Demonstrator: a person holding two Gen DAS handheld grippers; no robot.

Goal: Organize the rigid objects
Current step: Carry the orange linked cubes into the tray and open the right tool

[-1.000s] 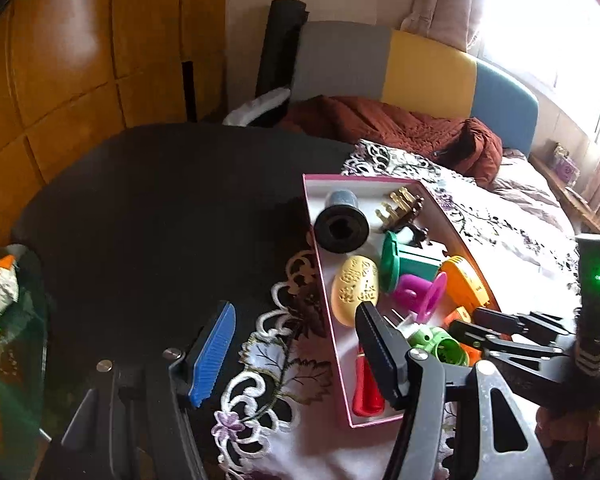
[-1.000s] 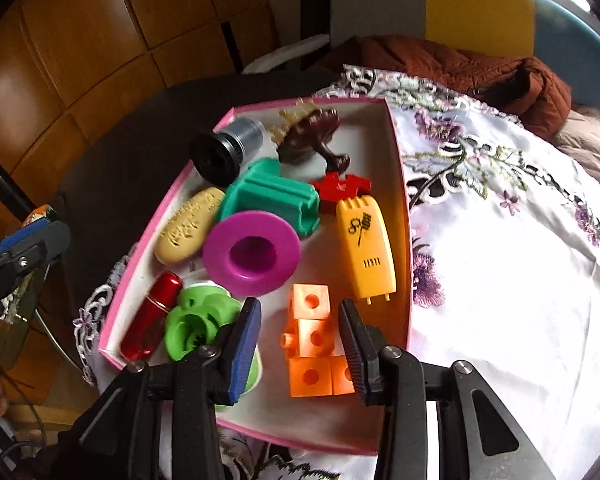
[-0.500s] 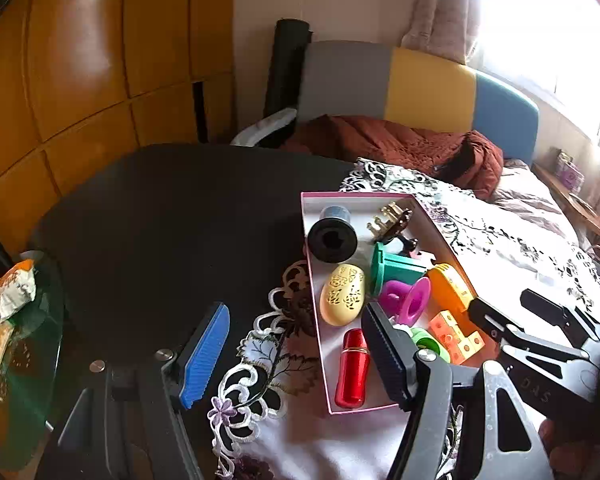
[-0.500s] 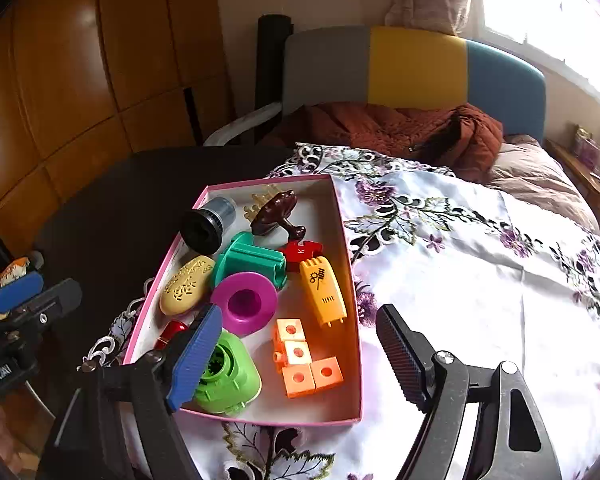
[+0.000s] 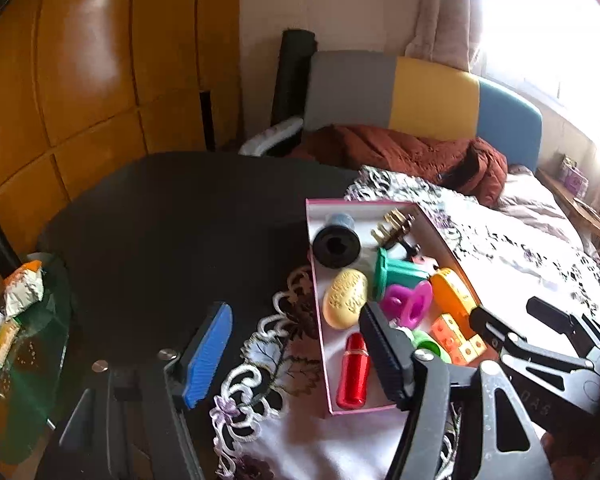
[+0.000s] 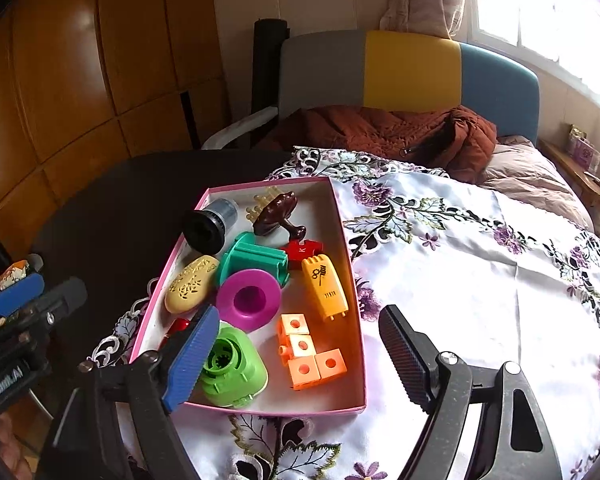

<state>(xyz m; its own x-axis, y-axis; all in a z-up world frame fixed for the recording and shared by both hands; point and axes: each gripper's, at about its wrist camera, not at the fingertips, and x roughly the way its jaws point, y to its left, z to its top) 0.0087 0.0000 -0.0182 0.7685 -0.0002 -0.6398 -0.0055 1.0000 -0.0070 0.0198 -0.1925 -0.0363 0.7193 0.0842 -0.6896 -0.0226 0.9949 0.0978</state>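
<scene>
A pink-rimmed box [image 6: 350, 248] [image 5: 320, 320] on the floral cloth holds several toys: orange linked cubes [image 6: 310, 354], a green round piece [image 6: 232, 366], a magenta funnel [image 6: 249, 299], a teal block [image 6: 254, 258], a yellow-orange oblong [image 6: 324, 286], a cream oval [image 6: 190, 284], a black cylinder [image 6: 208, 226], a brown mushroom shape [image 6: 278, 212] and a red tube [image 5: 353, 372]. My right gripper [image 6: 296, 356] is open and empty, above the box's near end. My left gripper [image 5: 296, 350] is open and empty, at the box's left side.
A white floral tablecloth [image 6: 480, 280] covers the right part of a dark round table [image 5: 172, 232]. A brown jacket [image 6: 388, 128] lies on a grey, yellow and blue chair [image 6: 404, 68] behind. A glass side table with packets [image 5: 16, 320] stands at left.
Both grippers have pulled back and up from the box. My right gripper's jaws opened wide away from the orange cubes, which stay in the box.
</scene>
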